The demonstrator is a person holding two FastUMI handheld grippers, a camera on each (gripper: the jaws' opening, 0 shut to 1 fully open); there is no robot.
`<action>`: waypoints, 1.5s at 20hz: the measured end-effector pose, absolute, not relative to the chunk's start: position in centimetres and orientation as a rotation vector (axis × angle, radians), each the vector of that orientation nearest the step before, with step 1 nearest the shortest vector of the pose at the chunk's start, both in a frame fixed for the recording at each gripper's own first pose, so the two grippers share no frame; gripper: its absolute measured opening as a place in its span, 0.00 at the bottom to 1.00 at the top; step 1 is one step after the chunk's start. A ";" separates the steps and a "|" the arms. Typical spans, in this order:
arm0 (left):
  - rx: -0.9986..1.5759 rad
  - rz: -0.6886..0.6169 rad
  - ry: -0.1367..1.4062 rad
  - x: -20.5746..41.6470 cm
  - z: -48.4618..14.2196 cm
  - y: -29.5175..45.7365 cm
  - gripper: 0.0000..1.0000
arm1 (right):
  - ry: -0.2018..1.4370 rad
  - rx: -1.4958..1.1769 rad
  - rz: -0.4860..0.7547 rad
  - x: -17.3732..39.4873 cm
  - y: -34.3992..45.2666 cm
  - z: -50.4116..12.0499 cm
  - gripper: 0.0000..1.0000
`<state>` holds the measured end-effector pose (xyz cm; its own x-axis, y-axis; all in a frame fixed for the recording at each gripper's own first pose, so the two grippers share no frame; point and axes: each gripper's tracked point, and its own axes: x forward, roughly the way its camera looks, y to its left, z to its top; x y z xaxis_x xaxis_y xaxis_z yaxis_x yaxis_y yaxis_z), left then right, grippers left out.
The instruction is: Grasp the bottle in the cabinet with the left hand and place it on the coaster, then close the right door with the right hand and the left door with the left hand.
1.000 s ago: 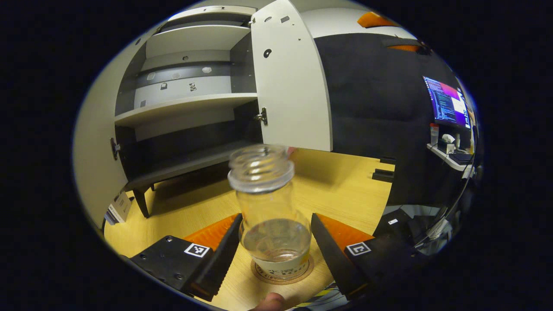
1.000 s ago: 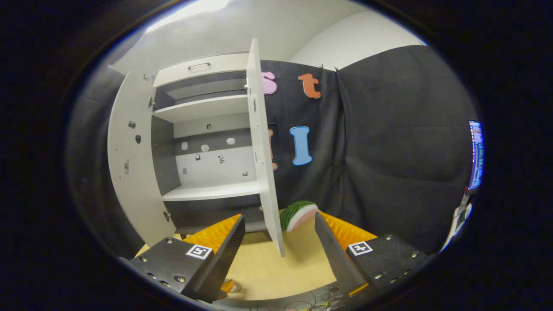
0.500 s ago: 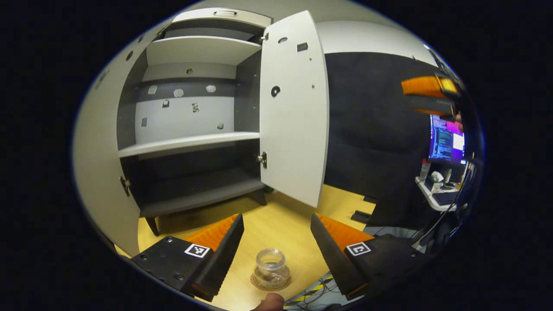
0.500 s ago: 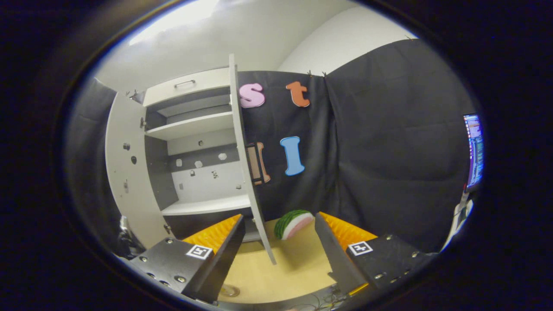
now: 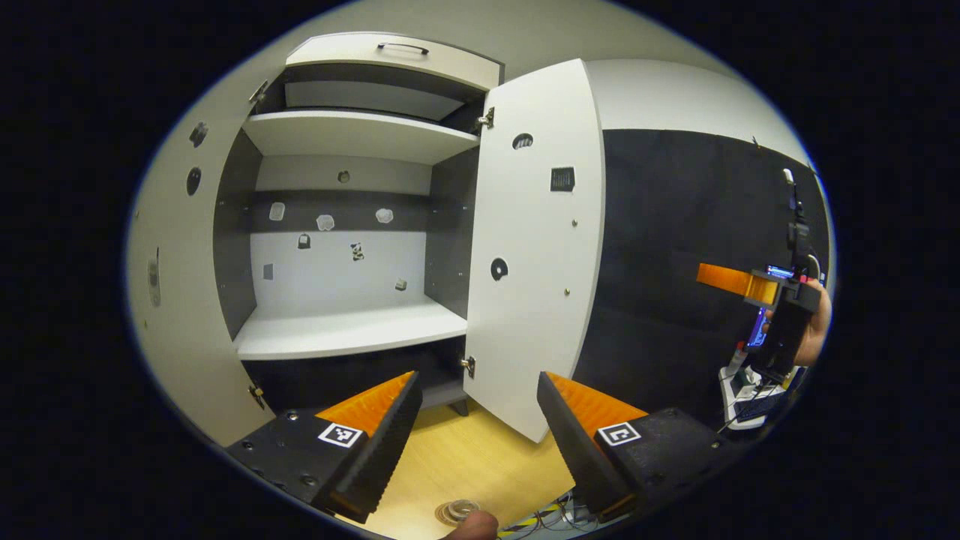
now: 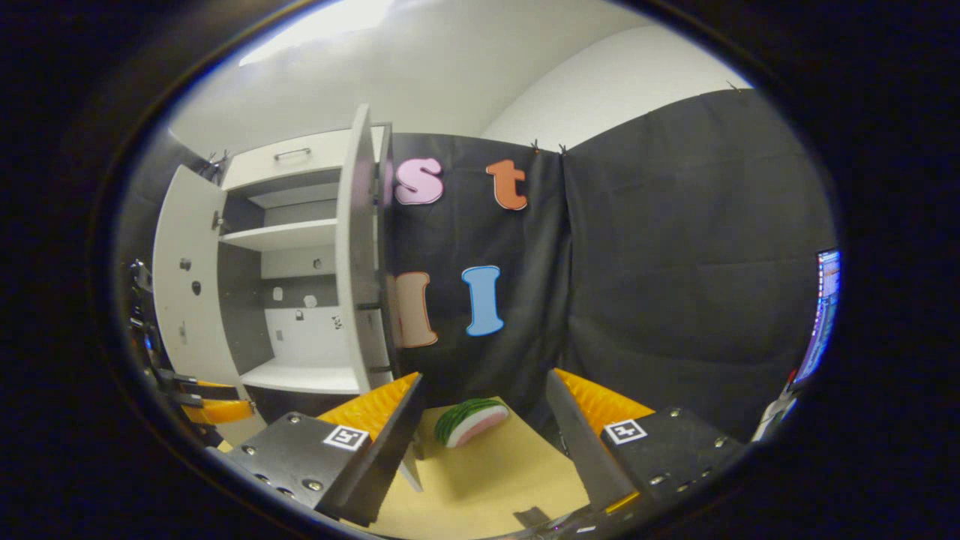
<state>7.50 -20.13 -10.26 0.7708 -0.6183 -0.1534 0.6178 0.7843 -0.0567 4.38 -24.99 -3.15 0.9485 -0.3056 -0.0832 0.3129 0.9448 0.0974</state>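
The clear glass bottle (image 5: 458,511) stands on the round coaster, low in the left gripper view and seen from above. My left gripper (image 5: 476,442) hovers well above it, open, with nothing between its fingers. Ahead is the cabinet with bare shelves (image 5: 349,334), its left door (image 5: 172,285) and right door (image 5: 536,247) both swung out. In the right gripper view, my right gripper (image 6: 484,442) is open and sits just right of the right door (image 6: 360,255), which I see nearly edge-on. The left door (image 6: 184,292) stands open beyond it.
A toy watermelon slice (image 6: 471,421) lies on the wooden table (image 6: 495,480) near the booth's wall. The right gripper (image 5: 739,281) and the hand (image 5: 816,330) holding it show far right. The left gripper (image 6: 202,411) shows at far left. A lit monitor (image 6: 823,315) is at right.
My left gripper has let go of the bottle and risen away from it; the bottle stays on the coaster. My right gripper has moved right, around to the right door's outer side.
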 end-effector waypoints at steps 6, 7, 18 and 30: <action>-0.008 -0.603 0.118 8.1 -4.1 -17.2 0.96 | 0.082 0.102 -0.286 13.5 -28.9 0.4 0.96; -0.023 -0.589 0.123 7.7 -3.7 -16.4 0.96 | 0.089 0.085 -0.271 14.6 -28.9 0.6 0.98; -0.025 -0.412 0.045 4.3 1.1 -6.5 0.96 | 0.135 0.068 -0.086 21.8 -22.8 -1.8 0.98; -0.051 -0.317 0.071 1.9 0.3 -0.7 0.97 | 0.138 0.001 -0.038 22.0 -19.2 -2.6 0.93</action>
<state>1.88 -0.73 0.34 0.9476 -0.3136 -0.0615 0.3100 0.9488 -0.0615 21.98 -19.18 -2.58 0.9898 -0.0375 -0.1375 0.0376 0.9993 -0.0015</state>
